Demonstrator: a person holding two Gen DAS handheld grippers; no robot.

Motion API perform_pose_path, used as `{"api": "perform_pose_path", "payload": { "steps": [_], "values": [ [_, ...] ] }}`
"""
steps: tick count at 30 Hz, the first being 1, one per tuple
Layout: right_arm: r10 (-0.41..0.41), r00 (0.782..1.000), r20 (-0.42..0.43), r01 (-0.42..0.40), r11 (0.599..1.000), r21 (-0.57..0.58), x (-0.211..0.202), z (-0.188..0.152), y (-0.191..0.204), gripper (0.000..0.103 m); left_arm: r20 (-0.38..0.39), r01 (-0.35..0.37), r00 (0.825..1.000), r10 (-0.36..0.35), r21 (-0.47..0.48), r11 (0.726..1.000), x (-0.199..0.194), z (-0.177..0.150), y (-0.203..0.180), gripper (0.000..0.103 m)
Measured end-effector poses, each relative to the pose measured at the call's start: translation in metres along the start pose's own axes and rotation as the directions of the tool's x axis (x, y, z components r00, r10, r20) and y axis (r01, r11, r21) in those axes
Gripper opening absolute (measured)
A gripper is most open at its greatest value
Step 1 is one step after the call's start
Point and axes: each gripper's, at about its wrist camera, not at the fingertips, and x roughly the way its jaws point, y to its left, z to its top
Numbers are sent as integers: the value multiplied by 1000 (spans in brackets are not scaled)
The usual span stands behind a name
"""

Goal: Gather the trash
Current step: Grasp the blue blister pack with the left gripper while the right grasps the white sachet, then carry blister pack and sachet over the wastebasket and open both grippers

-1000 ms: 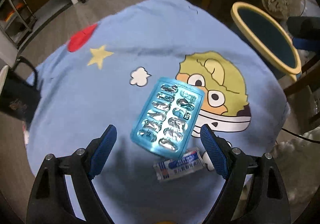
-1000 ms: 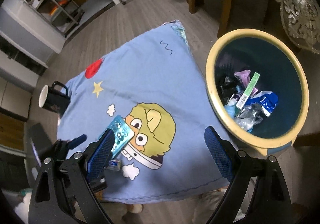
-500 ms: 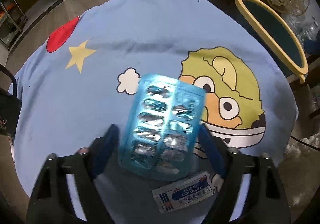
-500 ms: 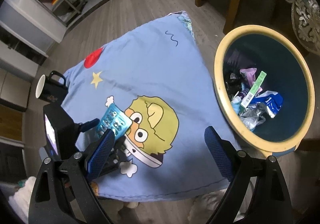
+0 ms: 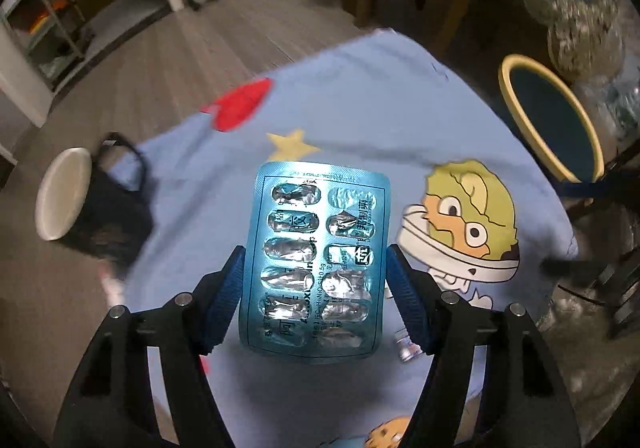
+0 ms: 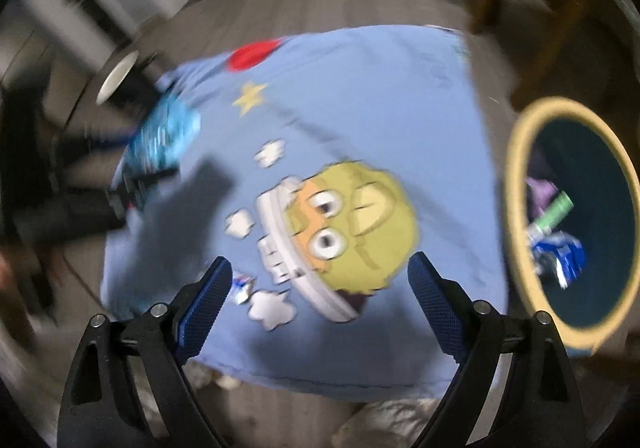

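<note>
Two rows of popped pockets on blister pack, clamped in left gripper; right gripper agape; print unreadable.

Blue blister pack foil, partly legible Chinese print, "0.5g" among it, remainder unreadable

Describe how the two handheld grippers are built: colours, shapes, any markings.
Both the left gripper and right gripper have matte black angular arms with cut-out slots and silver round bolt heads. Their jaws carry blue ribbed pads. No cables or markings show.
</note>
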Motion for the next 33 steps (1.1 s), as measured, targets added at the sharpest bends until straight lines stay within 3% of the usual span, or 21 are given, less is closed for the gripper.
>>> {"api": "perform_pose_path", "payload": {
  "steps": [4, 7, 10, 16, 18, 21, 23, 29, 33],
  "values": [
    [34, 999, -32, -39, 983, -177, 21, -5, 40, 81, 19, -4, 1000, 5, -51, 999, -17, -15, 27, 68],
    [77, 995, -68, -92, 963, -254, 37, -11, 63, 77, 31, 30, 999, -26, -154, 988, -16, -18, 51, 68],
    [46, 996, -82, -71, 940, -335, 52, -16, 81, 73, 41, 49, 998, -41, -228, 973, -12, -22, 68, 68],
    [-16, 991, -133, -43, 904, -426, 84, -26, 100, 57, 51, 76, 997, -64, -279, 957, -9, -26, 81, 68],
    [-53, 990, -127, -12, 885, -466, 89, -30, 105, 45, 51, 78, 996, -66, -277, 958, -8, -26, 81, 68],
    [-50, 991, -127, -13, 891, -453, 91, -27, 105, 26, 52, 78, 996, -67, -272, 959, -7, -25, 81, 68],
    [-56, 992, -115, 0, 897, -442, 89, -24, 104, 23, 55, 81, 996, -68, -269, 960, -7, -24, 80, 68],
    [-64, 996, -68, 37, 938, -345, 70, -7, 83, 22, 67, 75, 996, -61, -219, 973, -12, -17, 64, 68],
    [-104, 994, -33, 95, 972, -217, 32, 13, 51, 22, 117, 64, 992, -46, -151, 986, -26, -4, 40, 68]
  ]
}}
